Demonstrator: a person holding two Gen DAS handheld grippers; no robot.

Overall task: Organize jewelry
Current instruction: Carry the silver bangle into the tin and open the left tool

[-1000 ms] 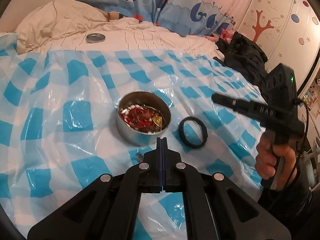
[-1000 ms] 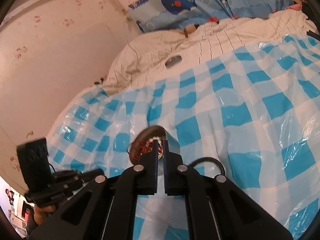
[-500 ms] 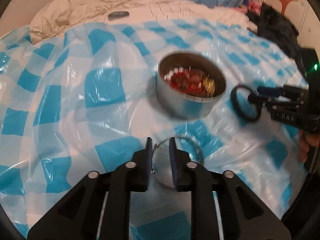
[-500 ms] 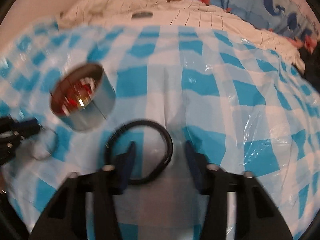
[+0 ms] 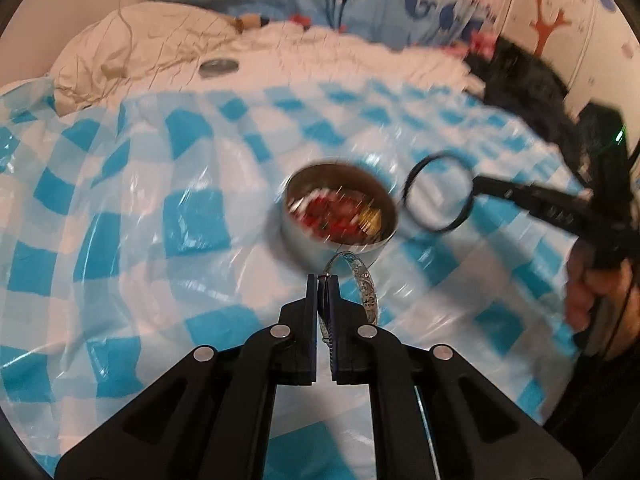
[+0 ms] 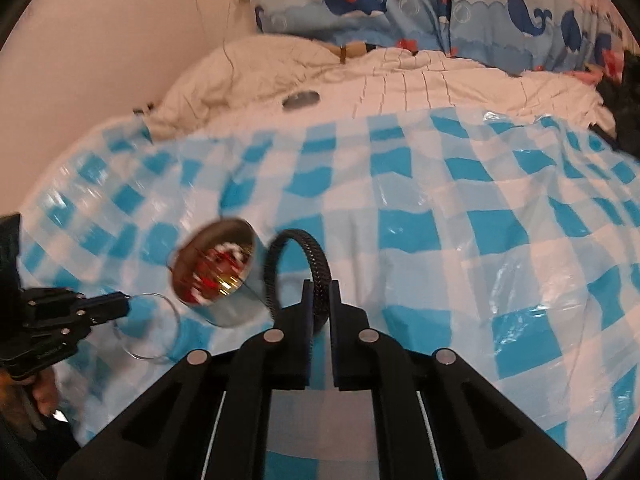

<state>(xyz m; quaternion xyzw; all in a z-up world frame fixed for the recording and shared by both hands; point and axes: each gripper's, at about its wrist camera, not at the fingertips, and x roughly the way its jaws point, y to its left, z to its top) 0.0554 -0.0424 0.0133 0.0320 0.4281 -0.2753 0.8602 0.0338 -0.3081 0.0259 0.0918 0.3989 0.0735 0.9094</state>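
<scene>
A round metal tin (image 5: pixel 340 216) with red and white beads and a gold piece inside sits on the blue-and-white checked plastic sheet (image 5: pixel 120 208); it also shows in the right wrist view (image 6: pixel 218 276). My left gripper (image 5: pixel 323 280) is shut on a silver engraved bangle (image 5: pixel 362 284) and holds it above the sheet just in front of the tin. My right gripper (image 6: pixel 320 288) is shut on a black ribbed bracelet (image 6: pixel 316 264) and holds it in the air just right of the tin; the bracelet (image 5: pixel 438 192) shows in the left wrist view too.
A round metal lid (image 5: pixel 218 67) lies on the white quilt (image 6: pixel 400 84) at the back. Whale-print bedding (image 6: pixel 400 0) lies behind. A black garment (image 5: pixel 528 84) lies at the right edge. The wall (image 6: pixel 100 40) is on the left.
Both grippers have closed on their pieces and lifted them off the sheet: the left on the silver bangle, the right on the black bracelet. Both now hang near the tin.
</scene>
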